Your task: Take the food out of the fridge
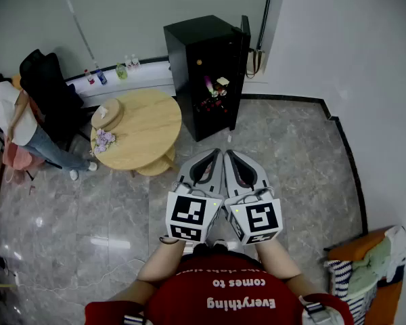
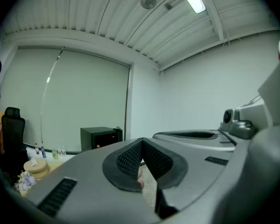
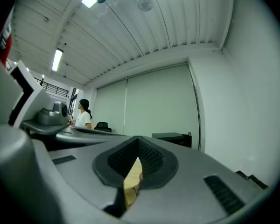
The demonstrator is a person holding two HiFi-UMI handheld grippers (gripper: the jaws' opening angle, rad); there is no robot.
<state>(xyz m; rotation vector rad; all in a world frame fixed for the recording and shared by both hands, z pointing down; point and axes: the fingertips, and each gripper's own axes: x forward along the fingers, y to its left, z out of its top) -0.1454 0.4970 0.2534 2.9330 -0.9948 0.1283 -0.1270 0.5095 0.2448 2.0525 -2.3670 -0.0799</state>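
Both forearms reach out from the torso at 6 o'clock in the head view, the left forearm and right forearm bare and drawn in close. They hold the left gripper and right gripper level and side by side, bodies almost touching, noses aimed toward 12 o'clock. In its own view the left gripper has its ribbed pads pressed together at the tip with nothing between them. The right gripper is likewise closed and empty.

The black fridge stands at 12 o'clock, well apart from both grippers, its door swung open. The food sits on its shelves inside. A round wooden table lies at 10 o'clock.

The red shirt carries white lettering, upside down in the head view: "Everything comes to". Each marker cube bears black-and-white square patterns, no words
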